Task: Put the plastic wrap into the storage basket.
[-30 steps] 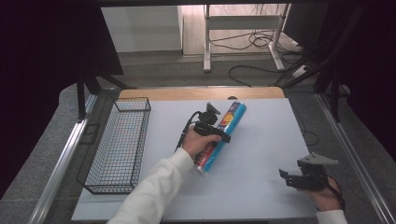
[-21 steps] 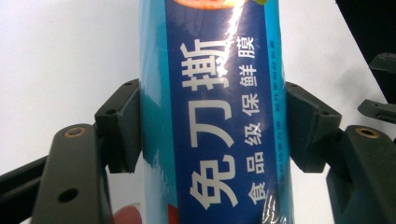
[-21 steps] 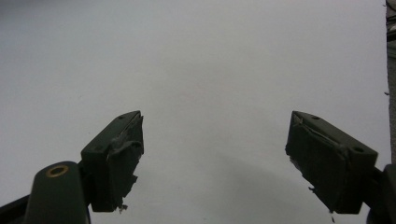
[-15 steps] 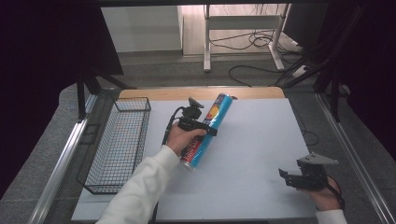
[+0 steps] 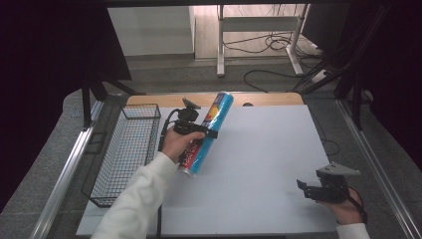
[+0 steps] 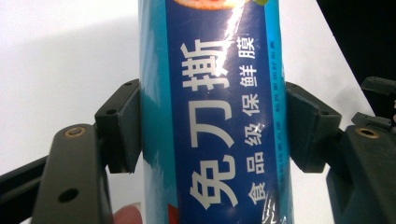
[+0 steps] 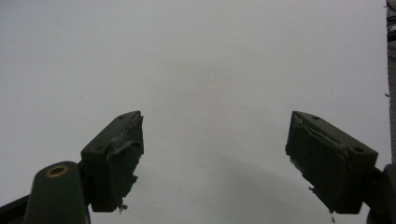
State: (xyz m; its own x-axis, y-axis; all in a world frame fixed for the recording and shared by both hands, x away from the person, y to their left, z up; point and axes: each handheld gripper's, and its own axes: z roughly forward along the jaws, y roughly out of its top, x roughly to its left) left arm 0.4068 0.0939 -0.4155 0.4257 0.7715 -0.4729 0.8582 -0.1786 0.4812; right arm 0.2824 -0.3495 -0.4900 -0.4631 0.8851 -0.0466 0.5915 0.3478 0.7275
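A long blue tube [image 5: 209, 132] with a fruit picture and white Chinese lettering hangs tilted over the left part of the white table top [image 5: 259, 164], its top end pointing away. My left gripper [image 5: 201, 132] is shut on the tube's middle. In the left gripper view both black pads press the blue tube [image 6: 215, 116] from either side, and my left gripper [image 6: 212, 126] has a fingertip of the hand below it. My right gripper [image 5: 304, 188] rests low at the table's near right, open. In the right gripper view my right gripper [image 7: 215, 158] has nothing between its jaws.
A black wire basket [image 5: 124, 152] stands along the table's left edge, close to the tube. A wooden strip [image 5: 268, 98] runs along the table's far edge. Metal rails flank the table, and cables lie on the floor behind it.
My left gripper has carried the tube leftward and a little away, toward the wire basket. The right gripper has stayed where it was.
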